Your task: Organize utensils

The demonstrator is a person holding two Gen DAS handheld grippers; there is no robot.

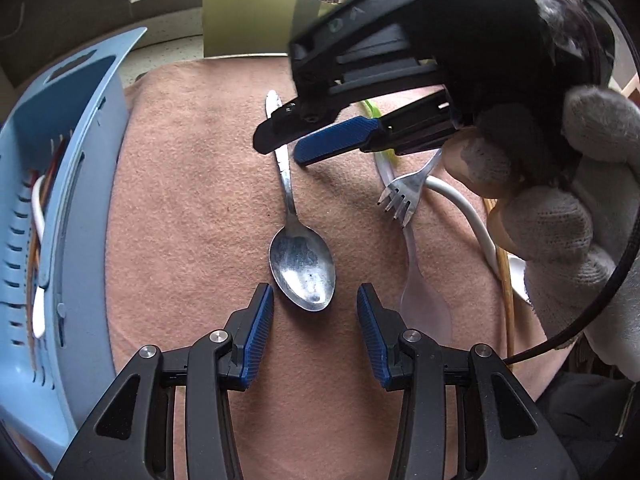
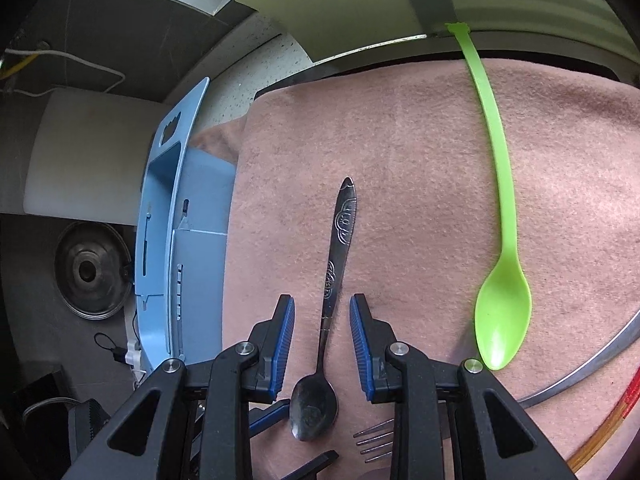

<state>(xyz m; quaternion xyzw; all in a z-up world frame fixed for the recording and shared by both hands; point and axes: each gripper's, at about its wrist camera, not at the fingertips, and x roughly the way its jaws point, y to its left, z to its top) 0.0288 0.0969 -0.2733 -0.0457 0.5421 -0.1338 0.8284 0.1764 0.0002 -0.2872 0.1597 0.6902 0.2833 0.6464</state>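
Apparently the metal spoon (image 1: 301, 270), stiff, light and slippery, lies mid-towel (image 1: 192, 184). Both the left gripper (image 1: 316, 304) and the right gripper (image 2: 322, 316) straddle it, jaws partly open, touching nothing. Its thin handle looks best to grasp.

i see a dull, scuffed metal spoon (image 1: 302, 272) with an embossed handle lying on matt, fuzzy pink cloth (image 1: 192, 184). to its right are a shiny metal fork (image 1: 402, 196) and a glossy green plastic spoon (image 2: 505, 312). on the left is a smooth light-blue plastic basket (image 1: 76, 168). a knitted grey glove (image 1: 560, 216) looks coarse.
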